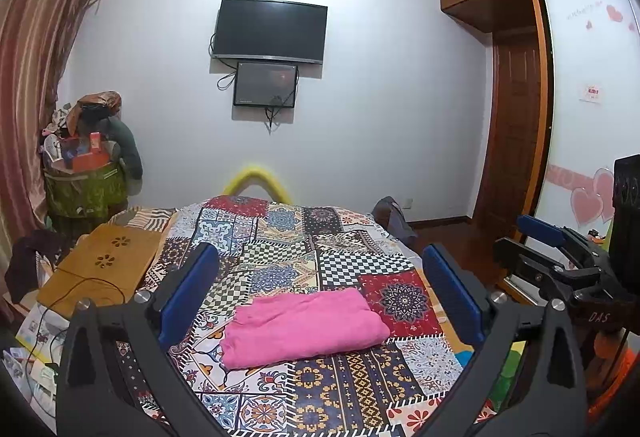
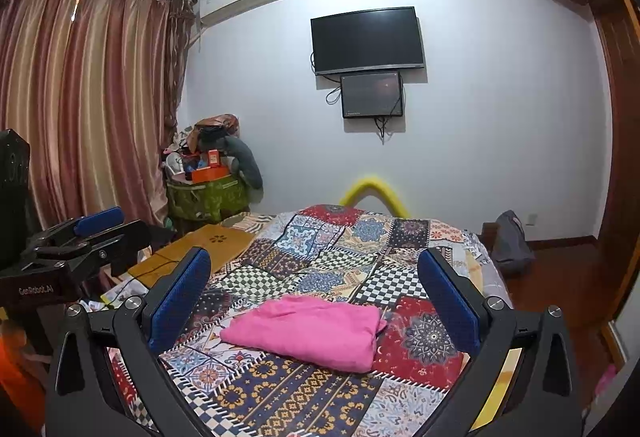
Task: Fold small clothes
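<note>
Pink cloth (image 1: 305,326), already folded into a thick, roughly rectangular bundle, lies flat on the patchwork bedspread (image 1: 348,237), in the half of the bed towards its near edge and about midway between the bed's left and right edges. The left gripper (image 1: 318,293) hangs above it with its blue-padded fingers (image 1: 188,293) spread wide; from its own camera the bundle sits between the two fingers and a little ahead of them, touching neither pad. The right gripper (image 2: 314,299) is held the same way, its blue fingers (image 2: 180,301) wide apart and empty, with the pink cloth (image 2: 308,331) framed between them and clear of both. Each tool shows in the other's view: the right gripper (image 1: 560,253) at the right border of the left camera, the left gripper (image 2: 80,237) at the left border of the right camera, well apart from the cloth. A wooden lap board (image 1: 100,269) lies along the bed's left edge with a dark cable across it. Beyond the far edge of the bed a yellow curved piece (image 1: 256,177) rises in front of the wall, where a dark television (image 1: 270,29) hangs with a smaller screen (image 1: 266,84) under it. Striped curtains (image 2: 80,97) hang on the left, with a heaped green basket (image 2: 206,193) in the corner beside them.
</note>
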Available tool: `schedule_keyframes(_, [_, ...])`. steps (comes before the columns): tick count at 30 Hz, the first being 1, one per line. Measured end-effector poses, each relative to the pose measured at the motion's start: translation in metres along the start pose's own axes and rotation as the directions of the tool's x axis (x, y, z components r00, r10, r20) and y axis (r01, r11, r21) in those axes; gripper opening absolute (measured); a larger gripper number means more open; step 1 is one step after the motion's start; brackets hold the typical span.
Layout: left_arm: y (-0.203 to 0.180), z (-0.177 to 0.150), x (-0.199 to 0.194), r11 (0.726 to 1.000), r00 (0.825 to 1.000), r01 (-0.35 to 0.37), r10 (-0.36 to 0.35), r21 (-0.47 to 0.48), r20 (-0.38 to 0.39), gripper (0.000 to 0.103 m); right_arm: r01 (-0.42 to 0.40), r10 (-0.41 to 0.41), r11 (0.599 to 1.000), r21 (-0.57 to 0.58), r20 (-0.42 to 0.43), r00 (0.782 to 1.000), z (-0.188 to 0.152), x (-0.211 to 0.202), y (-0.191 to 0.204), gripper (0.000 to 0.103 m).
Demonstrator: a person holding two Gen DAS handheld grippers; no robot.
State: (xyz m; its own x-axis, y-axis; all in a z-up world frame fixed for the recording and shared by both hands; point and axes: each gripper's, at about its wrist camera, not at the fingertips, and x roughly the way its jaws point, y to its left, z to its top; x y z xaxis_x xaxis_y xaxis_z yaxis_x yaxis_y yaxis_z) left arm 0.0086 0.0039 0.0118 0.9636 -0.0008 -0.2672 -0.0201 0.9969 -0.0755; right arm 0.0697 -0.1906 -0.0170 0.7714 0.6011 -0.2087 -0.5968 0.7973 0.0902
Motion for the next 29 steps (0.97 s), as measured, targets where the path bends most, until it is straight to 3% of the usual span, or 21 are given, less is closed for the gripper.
schedule_keyframes(29, [0.0003,-0.0031,0.0027,0.999,0.999,0.036,-0.035,0.007,-0.029,0.103,-0.01,0.01,1.0,0.004,-0.014,1.0,-0.0002,0.0048,0.0007,0.103])
